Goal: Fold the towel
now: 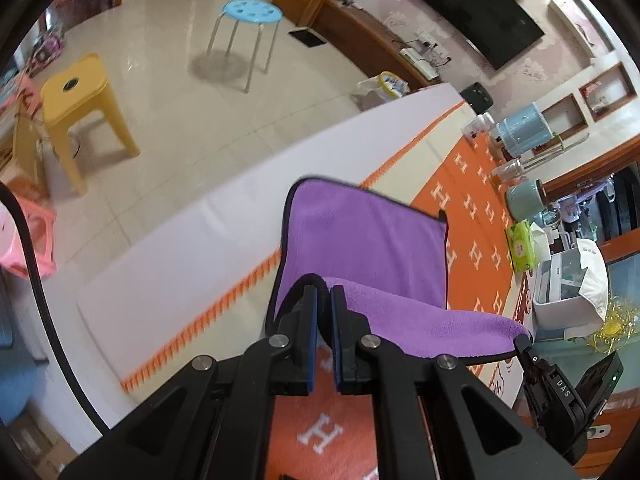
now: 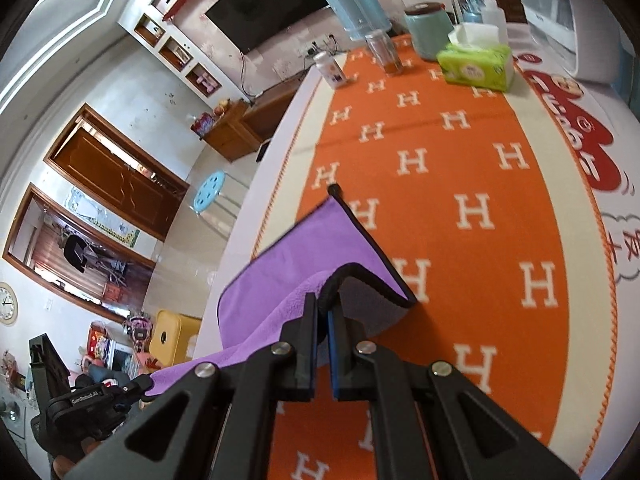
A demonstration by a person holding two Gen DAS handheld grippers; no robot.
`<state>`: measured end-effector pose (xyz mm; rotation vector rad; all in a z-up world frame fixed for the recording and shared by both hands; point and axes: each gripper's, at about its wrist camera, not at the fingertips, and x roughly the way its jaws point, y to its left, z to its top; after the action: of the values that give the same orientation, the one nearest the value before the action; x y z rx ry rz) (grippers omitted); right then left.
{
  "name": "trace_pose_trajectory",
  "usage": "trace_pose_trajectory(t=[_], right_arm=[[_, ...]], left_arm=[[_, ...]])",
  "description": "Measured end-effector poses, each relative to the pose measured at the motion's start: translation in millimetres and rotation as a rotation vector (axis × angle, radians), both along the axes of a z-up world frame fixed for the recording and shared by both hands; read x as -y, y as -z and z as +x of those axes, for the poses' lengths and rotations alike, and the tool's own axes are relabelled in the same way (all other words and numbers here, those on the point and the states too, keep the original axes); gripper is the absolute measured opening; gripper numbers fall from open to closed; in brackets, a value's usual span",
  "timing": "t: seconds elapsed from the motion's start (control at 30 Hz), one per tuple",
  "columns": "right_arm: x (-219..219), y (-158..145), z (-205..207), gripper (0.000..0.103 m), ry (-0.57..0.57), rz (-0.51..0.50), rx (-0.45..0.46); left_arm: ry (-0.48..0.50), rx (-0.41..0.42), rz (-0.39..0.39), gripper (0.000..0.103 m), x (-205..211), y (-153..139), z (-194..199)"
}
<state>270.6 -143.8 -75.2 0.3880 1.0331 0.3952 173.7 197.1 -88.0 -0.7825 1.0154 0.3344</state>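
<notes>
A purple towel (image 1: 360,232) with a black hem lies partly on the orange tablecloth (image 1: 476,208) near the table's edge. My left gripper (image 1: 324,292) is shut on one near corner of the towel and holds it above the table. My right gripper (image 2: 323,300) is shut on the other near corner of the towel (image 2: 288,256). The near edge hangs lifted between the two grippers while the far part rests on the table. The right gripper also shows in the left wrist view (image 1: 522,340), and the left gripper in the right wrist view (image 2: 140,390).
At the table's far end stand a green tissue pack (image 2: 476,68), a teal pot (image 2: 426,32), a glass jar (image 2: 386,52), a small bottle (image 2: 330,68) and a white box (image 1: 560,292). On the floor stand a yellow stool (image 1: 80,100) and a blue stool (image 1: 250,14).
</notes>
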Motion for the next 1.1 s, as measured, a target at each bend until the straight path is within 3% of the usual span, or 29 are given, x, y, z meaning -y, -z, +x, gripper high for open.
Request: trace_pose_trajectory(t=[0.3,0.73,0.93,1.0,1.1], right_arm=[[-36,7,29,0.004,0.001,-0.032,0.095],[-65,39,65,0.007,0.010,-0.085,0.100],[-69,57,76,0.007,0.021,-0.102,0.071],[-69,61,78,0.011,0.018,-0.076,0.067],[-70,61,78,0.035,0.008,-0.069,0.085]], left_arm=[[0.033,0.046,0.071,0.004,-26,14,39],[0.030,0.015,0.010,0.007,-52,63,82],[0.015,-0.010,0.040,0.023,-59,73,91],[0.009,-0.017,0.043,0.024,-61,74,90],[-0.003,-0.009,0.047,0.029,-62,74,88]])
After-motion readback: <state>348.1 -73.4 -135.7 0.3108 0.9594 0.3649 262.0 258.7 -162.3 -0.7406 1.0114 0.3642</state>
